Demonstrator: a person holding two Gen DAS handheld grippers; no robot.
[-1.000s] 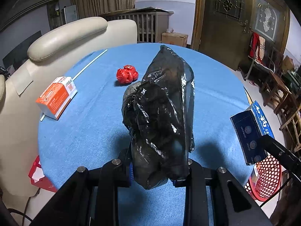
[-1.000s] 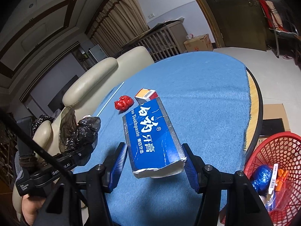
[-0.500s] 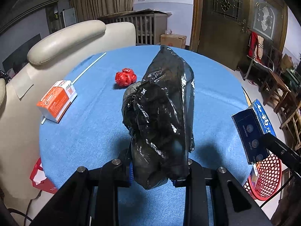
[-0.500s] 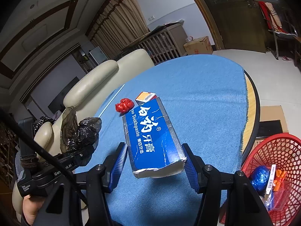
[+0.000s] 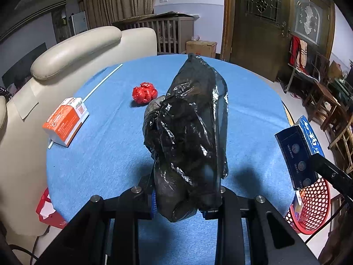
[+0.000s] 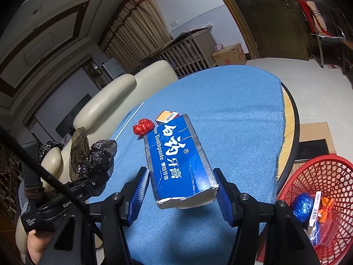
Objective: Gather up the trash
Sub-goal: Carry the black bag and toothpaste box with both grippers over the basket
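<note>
My left gripper (image 5: 179, 201) is shut on a crumpled black plastic bag (image 5: 189, 137), held up above the blue-clothed round table (image 5: 106, 159). The same bag (image 6: 97, 156) shows at the left of the right wrist view. My right gripper (image 6: 182, 192) is shut on a blue toothpaste box (image 6: 178, 161), lifted over the table's near right side; that box (image 5: 297, 152) appears at the right edge of the left wrist view. A red crumpled wrapper (image 5: 144, 92) and an orange-and-white carton (image 5: 66, 121) lie on the cloth.
A red mesh basket (image 6: 326, 190) with several discarded items stands on the floor right of the table. A thin white stick (image 5: 103, 81) lies near the carton. A cream sofa (image 5: 77, 50) borders the table's left side. A red bag (image 5: 48, 209) sits on the floor below.
</note>
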